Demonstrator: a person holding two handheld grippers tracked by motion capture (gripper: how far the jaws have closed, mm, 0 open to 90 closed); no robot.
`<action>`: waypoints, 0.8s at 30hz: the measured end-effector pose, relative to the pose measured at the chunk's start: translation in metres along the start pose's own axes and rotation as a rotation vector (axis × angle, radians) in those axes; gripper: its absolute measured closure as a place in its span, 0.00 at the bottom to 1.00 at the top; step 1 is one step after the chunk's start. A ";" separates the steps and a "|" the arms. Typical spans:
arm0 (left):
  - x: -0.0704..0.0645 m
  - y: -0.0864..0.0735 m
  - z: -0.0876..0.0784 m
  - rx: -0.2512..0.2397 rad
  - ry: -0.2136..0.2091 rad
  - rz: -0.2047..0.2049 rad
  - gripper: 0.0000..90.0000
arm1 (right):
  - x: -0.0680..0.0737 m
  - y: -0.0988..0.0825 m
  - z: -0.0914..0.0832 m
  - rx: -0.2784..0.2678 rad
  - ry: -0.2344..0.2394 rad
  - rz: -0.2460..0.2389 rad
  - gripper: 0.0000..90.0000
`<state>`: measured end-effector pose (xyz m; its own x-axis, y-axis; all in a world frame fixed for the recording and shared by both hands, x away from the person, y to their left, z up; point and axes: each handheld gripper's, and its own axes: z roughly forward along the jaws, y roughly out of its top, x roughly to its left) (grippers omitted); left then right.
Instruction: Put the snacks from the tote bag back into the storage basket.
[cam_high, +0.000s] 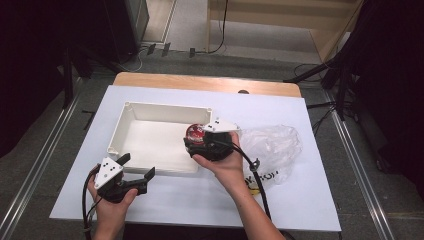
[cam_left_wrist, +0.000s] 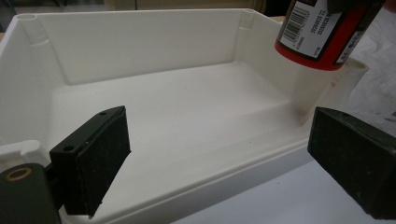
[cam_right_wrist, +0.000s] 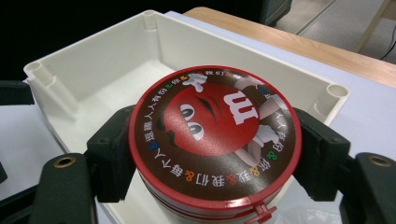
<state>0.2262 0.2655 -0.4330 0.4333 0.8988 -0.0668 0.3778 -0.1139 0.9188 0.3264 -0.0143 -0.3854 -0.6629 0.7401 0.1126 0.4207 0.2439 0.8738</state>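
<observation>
Jaws above white table (cam_high: 310, 200), dim room.

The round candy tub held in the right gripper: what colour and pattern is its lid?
Round candy tub: red-rimmed brown lid with a red cartoon face, clearest in the right gripper view.

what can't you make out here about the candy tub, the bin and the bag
- Candy tub: its lower body is hidden by its own lid in the right gripper view and cut off by the top edge in the left gripper view.
- White bin: its near right corner is hidden behind the right gripper in the high view.
- Plastic bag: its contents are too blurred to read; the cable crosses its print.
</observation>
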 end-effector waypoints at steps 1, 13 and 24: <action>0.000 0.000 0.000 0.001 0.001 0.000 0.07 | 0.000 -0.001 0.001 0.003 0.000 -0.003 0.29; 0.001 0.000 0.000 0.004 0.003 -0.001 0.07 | 0.003 -0.012 0.009 0.032 0.006 -0.014 0.29; 0.002 0.000 0.000 0.001 0.003 -0.002 0.07 | 0.005 -0.020 0.015 0.046 0.006 -0.033 0.29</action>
<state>0.2266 0.2670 -0.4332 0.4305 0.9001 -0.0672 0.3794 -0.1128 0.9183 0.3239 -0.0066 -0.4092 -0.6805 0.7275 0.0874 0.4267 0.2965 0.8544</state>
